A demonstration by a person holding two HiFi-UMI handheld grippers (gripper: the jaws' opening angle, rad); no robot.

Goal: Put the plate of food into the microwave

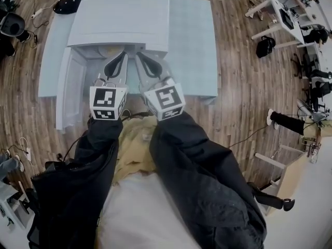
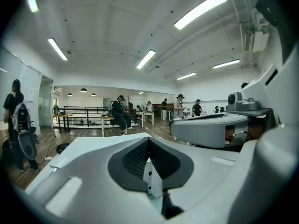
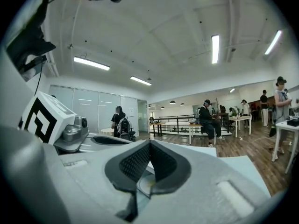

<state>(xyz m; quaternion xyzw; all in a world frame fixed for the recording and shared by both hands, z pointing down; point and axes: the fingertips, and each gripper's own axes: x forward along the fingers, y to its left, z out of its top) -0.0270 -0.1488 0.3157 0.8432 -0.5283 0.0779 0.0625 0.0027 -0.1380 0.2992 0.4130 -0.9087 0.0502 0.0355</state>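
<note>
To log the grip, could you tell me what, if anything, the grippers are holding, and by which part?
Nothing appears to be held: the left gripper and the right gripper both have their fingers closed together, empty.

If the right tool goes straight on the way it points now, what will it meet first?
Probably the microwave: the shut right tool points at its open front, tips close to it. Whether it would strike the frame or enter the cavity is unclear.
</note>
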